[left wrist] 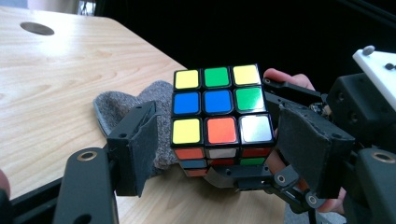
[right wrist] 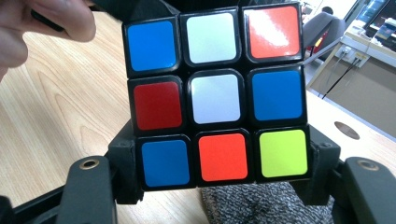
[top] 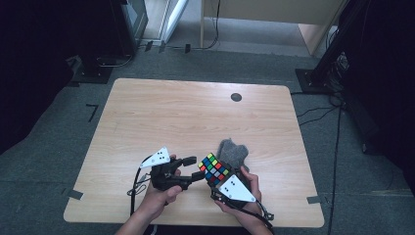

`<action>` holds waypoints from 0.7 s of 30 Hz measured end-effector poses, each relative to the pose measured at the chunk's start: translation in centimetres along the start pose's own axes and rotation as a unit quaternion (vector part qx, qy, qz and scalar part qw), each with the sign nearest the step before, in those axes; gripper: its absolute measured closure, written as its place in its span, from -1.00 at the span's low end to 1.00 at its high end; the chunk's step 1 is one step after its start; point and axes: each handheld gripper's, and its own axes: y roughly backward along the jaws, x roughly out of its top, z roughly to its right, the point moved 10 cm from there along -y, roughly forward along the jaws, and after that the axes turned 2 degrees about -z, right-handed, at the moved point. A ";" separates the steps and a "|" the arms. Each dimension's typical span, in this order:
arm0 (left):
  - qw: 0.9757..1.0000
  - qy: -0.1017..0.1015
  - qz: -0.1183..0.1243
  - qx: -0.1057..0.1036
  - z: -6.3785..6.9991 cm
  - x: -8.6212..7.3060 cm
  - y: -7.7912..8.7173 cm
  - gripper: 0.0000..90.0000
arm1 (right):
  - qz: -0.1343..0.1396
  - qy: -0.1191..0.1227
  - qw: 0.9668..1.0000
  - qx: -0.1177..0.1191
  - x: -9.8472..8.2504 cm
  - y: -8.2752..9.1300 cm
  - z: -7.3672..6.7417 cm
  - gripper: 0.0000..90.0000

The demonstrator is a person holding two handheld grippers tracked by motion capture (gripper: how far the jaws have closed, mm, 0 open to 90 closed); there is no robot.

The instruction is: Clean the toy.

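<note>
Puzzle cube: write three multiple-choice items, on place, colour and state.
1. Where is the grey cloth? A. on the table, just beyond the puzzle cube; B. at the far left corner; C. on the floor.
2. In the right gripper view, the cube's centre sticker is: A. green; B. white; C. yellow.
3. The right claw is: A. open, apart from the cube; B. holding the cloth; C. shut on the cube.
1 A, the high view shows it behind the cube; 2 B, the middle square is white; 3 C, its jaws press the cube's bottom row.
</note>
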 end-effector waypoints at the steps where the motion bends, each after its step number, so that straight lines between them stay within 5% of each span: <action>1: 1.000 -0.001 0.005 0.001 -0.1 0.2 0.2 -0.31 | 0.001 -0.001 1.000 0.001 0.0 0.0 0.0 -0.26; 4: 1.000 -0.016 0.020 0.013 -0.5 0.6 0.8 -0.32 | -0.004 -0.005 1.000 -0.003 0.0 0.1 0.6 -0.26; 6: 0.997 -0.055 0.022 0.043 -1.0 0.7 1.1 -0.34 | -0.007 -0.017 1.000 -0.004 0.0 0.2 1.3 -0.26; 7: 0.994 -0.085 0.023 0.064 -1.2 0.6 1.2 -0.35 | -0.009 -0.026 1.000 -0.003 0.0 0.4 1.7 -0.26; 10: 0.980 -0.169 0.010 0.104 -1.3 0.0 0.9 -0.35 | -0.007 -0.060 0.998 0.023 0.5 0.9 2.4 -0.26; 14: 0.955 -0.259 -0.014 0.142 -0.8 -1.6 -0.5 -0.35 | 0.003 -0.094 0.994 0.055 1.6 1.3 2.1 -0.26; 17: 0.940 -0.304 -0.032 0.154 -0.3 -2.7 -1.4 -0.35 | 0.002 -0.122 0.989 0.082 2.0 1.5 1.5 -0.26; 21: 0.924 -0.344 -0.041 0.162 -0.1 -3.3 -1.9 -0.43 | -0.009 -0.151 0.982 0.117 2.1 1.3 0.7 -0.26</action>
